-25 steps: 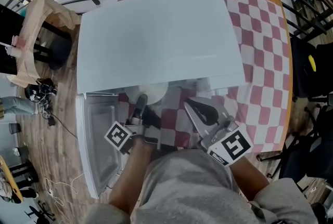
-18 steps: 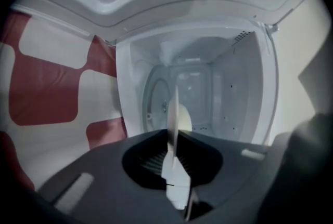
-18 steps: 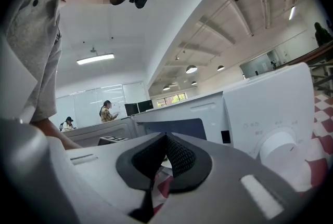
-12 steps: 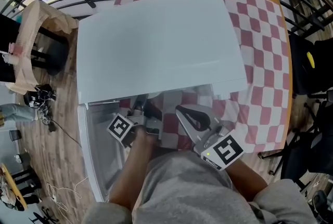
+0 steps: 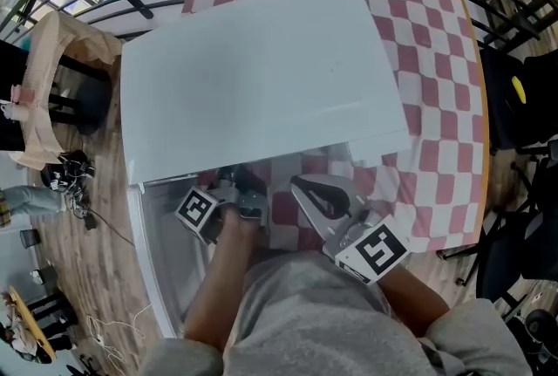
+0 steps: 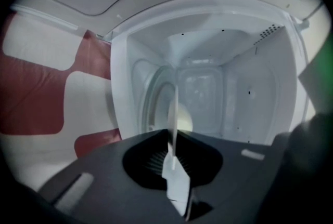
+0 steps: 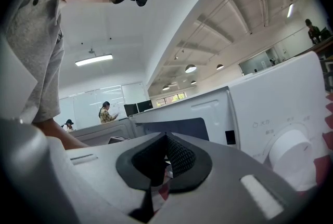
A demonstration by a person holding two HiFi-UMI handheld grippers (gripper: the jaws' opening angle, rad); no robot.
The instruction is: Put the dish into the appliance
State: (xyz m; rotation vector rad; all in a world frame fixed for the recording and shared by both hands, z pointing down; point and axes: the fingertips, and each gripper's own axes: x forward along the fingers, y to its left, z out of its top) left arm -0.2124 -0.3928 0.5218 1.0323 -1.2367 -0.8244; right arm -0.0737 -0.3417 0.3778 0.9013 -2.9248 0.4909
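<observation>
1. Dish [image 6: 175, 114]: my left gripper [image 6: 174, 176] pinches its rim, edge-on to that camera, probably so it slips in cleanly.
2. My right gripper [image 7: 165, 153] is closed on nothing, parked at 5 o'clock, seemingly out of the way.
3. The appliance [image 5: 261, 69] cavity [image 6: 208, 88], at 12 o'clock, takes the dish's far edge; I see nothing else inside.

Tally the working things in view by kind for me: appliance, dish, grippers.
Microwave: 1
Dish: 1, on edge in the left gripper
Grippers: 2, the left gripper and the right gripper
Total: 4
</observation>
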